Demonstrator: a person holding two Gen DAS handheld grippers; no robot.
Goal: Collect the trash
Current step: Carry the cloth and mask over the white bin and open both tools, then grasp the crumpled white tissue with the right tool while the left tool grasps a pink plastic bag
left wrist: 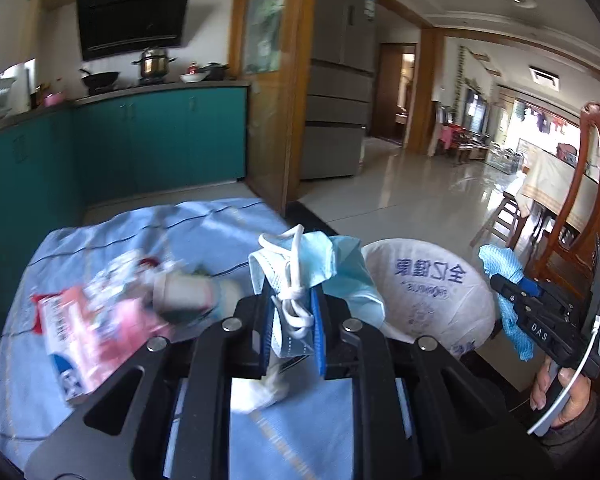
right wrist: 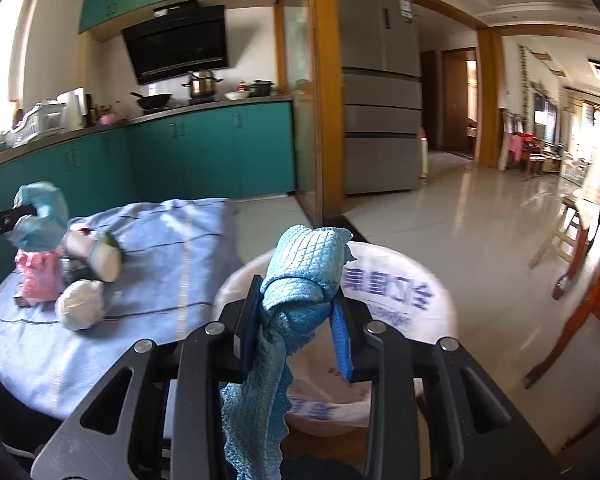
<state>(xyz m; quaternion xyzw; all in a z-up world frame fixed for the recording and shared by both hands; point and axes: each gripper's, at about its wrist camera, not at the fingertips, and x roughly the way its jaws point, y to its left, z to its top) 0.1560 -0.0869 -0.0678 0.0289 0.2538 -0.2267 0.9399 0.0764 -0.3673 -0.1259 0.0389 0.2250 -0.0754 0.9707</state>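
While the left tongs (left wrist: 292,316) pinch a face mask (left wrist: 300,272), the right tongs (right wrist: 296,320) clamp a blue cloth (right wrist: 300,272).

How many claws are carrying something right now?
2. The left claw pinches a blue face mask; the right claw pinches a blue cloth above the bag-lined bin.

Both wrist views low, kitchenward; shared bin (left wrist: 428,292).

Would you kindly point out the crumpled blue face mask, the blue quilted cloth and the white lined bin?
Crumpled blue face mask (left wrist: 316,258): left wrist view, on its blue panel.
Blue quilted cloth (right wrist: 300,276): right wrist view, on its upper bunched fold.
White lined bin (right wrist: 404,304): right wrist view, on the liner's printed far wall.
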